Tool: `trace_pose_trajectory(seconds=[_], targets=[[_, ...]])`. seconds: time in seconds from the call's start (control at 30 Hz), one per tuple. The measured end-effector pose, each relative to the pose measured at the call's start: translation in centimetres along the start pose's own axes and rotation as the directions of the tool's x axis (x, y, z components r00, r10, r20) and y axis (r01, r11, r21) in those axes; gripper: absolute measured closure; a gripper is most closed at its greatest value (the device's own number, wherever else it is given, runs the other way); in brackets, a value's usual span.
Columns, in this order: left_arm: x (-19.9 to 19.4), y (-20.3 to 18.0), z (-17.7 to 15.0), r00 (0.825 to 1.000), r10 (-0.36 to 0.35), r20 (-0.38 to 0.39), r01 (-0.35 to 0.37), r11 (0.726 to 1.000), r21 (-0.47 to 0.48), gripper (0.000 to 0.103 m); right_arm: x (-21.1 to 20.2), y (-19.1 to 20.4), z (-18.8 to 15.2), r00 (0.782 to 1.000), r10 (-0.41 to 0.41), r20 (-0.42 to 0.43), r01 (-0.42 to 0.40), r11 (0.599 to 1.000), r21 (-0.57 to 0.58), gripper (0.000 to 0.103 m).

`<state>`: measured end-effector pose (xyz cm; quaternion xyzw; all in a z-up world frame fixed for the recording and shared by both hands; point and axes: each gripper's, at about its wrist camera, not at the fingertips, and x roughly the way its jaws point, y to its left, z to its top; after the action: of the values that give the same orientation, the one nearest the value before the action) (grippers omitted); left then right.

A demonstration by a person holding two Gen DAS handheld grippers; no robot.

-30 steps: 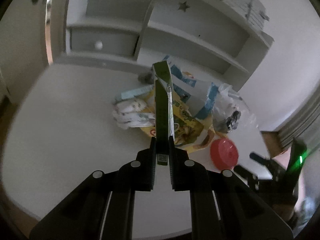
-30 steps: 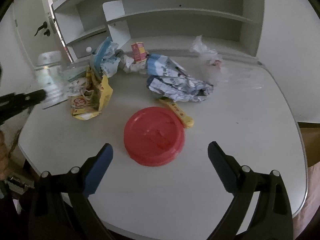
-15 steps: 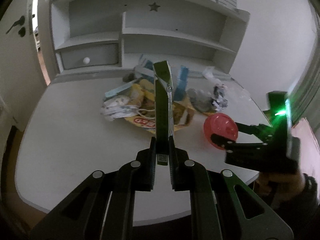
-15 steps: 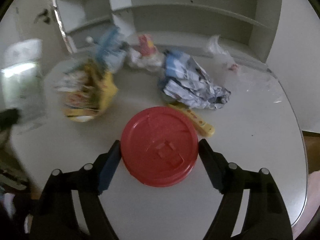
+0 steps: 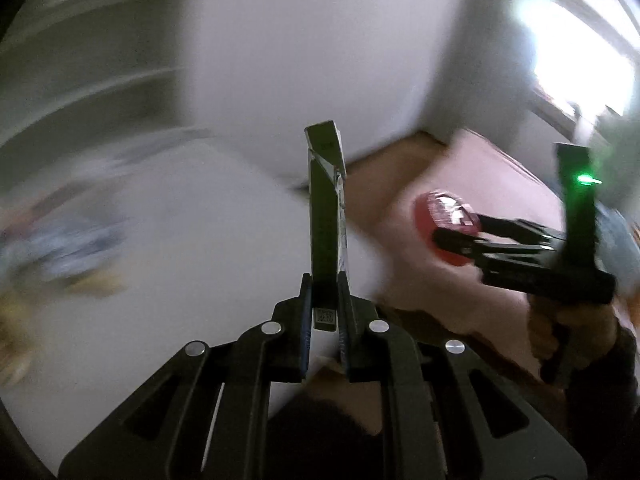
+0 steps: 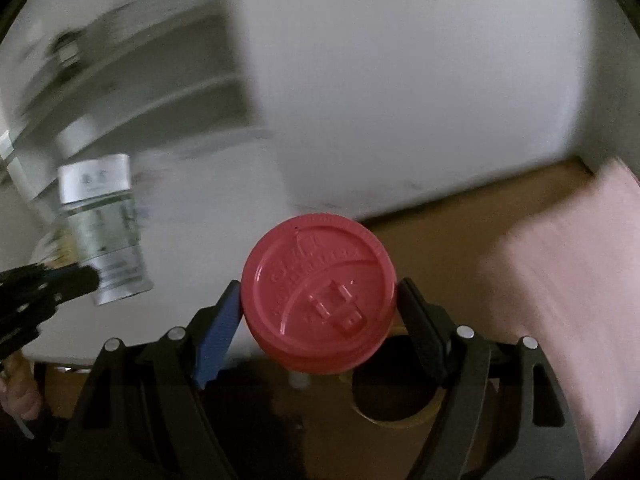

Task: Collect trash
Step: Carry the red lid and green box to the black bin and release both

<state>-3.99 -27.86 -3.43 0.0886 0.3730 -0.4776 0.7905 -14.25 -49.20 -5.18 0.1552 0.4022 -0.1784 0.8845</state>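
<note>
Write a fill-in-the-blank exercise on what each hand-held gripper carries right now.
1. The right hand-held gripper grips a round lid coloured ____.
2. The left hand-held gripper is shut on a flat, silvery ____.
3. The lid is held off the white ____, over the brown floor.

Missing words: red; packet; table

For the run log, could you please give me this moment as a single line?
left gripper: shut on flat carton | right gripper: shut on red lid | both held off the white table | view motion-blurred
</note>
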Motion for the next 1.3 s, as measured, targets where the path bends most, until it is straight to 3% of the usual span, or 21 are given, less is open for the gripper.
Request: trace_pose_trajectory(seconds=[0.1, 0.2, 0.33, 0.5, 0.63, 0.77, 0.83, 0.87, 0.9, 1.03, 1.13, 1.2, 1.3], targets=[[6.6, -4.9, 0.2, 0.986, -0.133, -0.098, 0.14, 0.988, 0.068, 0.093, 0.6, -6.7, -3.0, 0.995, -0.073, -0.064, 0.08, 0.991, 0.109, 0.027], [12.8, -8.2, -1.2, 0.963, -0.172, -0.208, 0.197, 0.974, 0.107, 0.093, 2.3, -11.5, -6.4, 0.985, -0.096, -0.143, 0.123, 0.974, 0.191, 0.027], [20.5, -10.3, -4.3, 0.921, -0.172, -0.349, 0.228, 0.965, 0.126, 0.093, 6.8, -15.1, -9.8, 0.973, -0.049, -0.224, 0.108, 0.961, 0.256, 0.027], [29.2, -9.4, -7.1, 0.892, -0.099, -0.44, 0.182, 0.972, 0.149, 0.093, 12.9, -17.3, -11.8, 0.958, 0.039, -0.284, 0.046, 0.957, 0.287, 0.027], [33.2, -7.7, -8.1, 0.864, -0.072, -0.498, 0.156, 0.979, 0.13, 0.092, 15.9, -17.3, -12.6, 0.946, 0.087, -0.313, 0.01, 0.956, 0.294, 0.027], [35.5, -8.3, -8.4, 0.859, -0.042, -0.511, 0.133, 0.981, 0.143, 0.091, 18.9, -17.5, -12.4, 0.937, 0.115, -0.33, -0.015, 0.956, 0.292, 0.027], [36.3, -9.0, -8.0, 0.856, -0.037, -0.516, 0.129, 0.981, 0.145, 0.078, 19.9, -17.7, -12.2, 0.935, 0.129, -0.331, -0.027, 0.955, 0.296, 0.027], [36.7, -9.0, -7.9, 0.857, -0.033, -0.515, 0.124, 0.982, 0.145, 0.062, 20.4, -17.7, -12.1, 0.933, 0.137, -0.332, -0.034, 0.954, 0.298, 0.027], [36.6, -9.1, -7.9, 0.862, -0.02, -0.507, 0.113, 0.982, 0.153, 0.053, 21.4, -18.1, -12.1, 0.932, 0.14, -0.333, -0.037, 0.954, 0.298, 0.027], [35.4, -9.7, -7.9, 0.869, -0.004, -0.494, 0.106, 0.978, 0.179, 0.047, 23.6, -18.4, -11.7, 0.924, 0.148, -0.351, -0.045, 0.957, 0.287, 0.025], [33.6, -10.1, -7.6, 0.88, -0.009, -0.475, 0.116, 0.974, 0.196, 0.032, 24.1, -18.3, -11.6, 0.922, 0.14, -0.361, -0.035, 0.959, 0.282, 0.014], [32.1, -10.4, -7.3, 0.892, -0.015, -0.452, 0.123, 0.97, 0.212, 0.026, 24.3, -18.2, -11.5, 0.922, 0.141, -0.361, -0.036, 0.958, 0.284, 0.013], [29.5, -11.1, -6.4, 0.904, -0.048, -0.425, 0.151, 0.966, 0.212, 0.023, 23.0, -18.0, -11.0, 0.934, 0.111, -0.34, -0.01, 0.958, 0.286, 0.012]])
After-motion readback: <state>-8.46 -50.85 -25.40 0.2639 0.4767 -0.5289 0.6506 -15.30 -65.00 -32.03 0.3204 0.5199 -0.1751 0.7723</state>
